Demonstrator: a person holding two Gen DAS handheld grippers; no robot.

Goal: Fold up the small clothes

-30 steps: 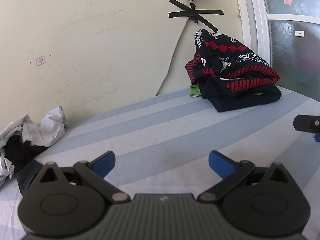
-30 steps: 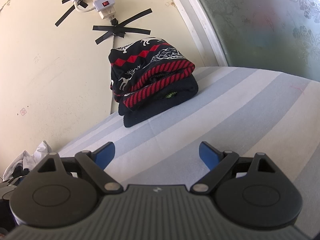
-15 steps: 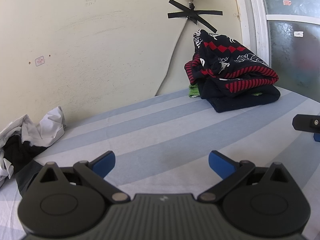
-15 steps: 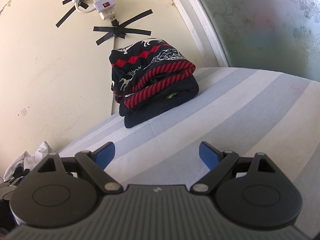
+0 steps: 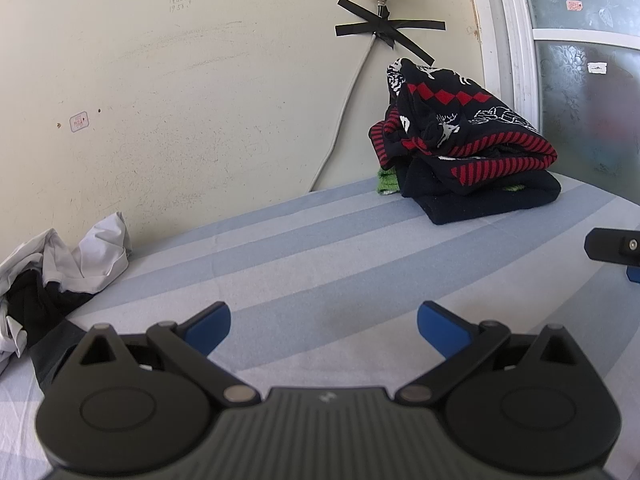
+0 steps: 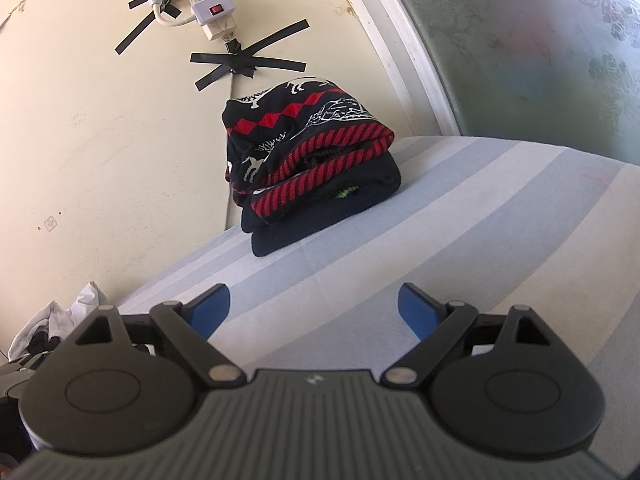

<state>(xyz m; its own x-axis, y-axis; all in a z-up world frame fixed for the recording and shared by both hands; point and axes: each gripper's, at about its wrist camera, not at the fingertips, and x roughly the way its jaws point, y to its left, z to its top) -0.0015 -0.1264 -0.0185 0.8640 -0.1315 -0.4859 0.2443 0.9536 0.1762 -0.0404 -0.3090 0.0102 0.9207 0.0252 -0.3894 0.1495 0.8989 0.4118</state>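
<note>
Nothing shifts: left gripper (image 5: 324,326) and right gripper (image 6: 314,306) gape empty; unfolded clothes (image 5: 60,276) cut off lower left.

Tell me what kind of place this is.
Probably a room in a home: a striped sheet like a bed's, folded sweaters stacked by the wall, a power strip taped up, a frosted-glass door.
</note>
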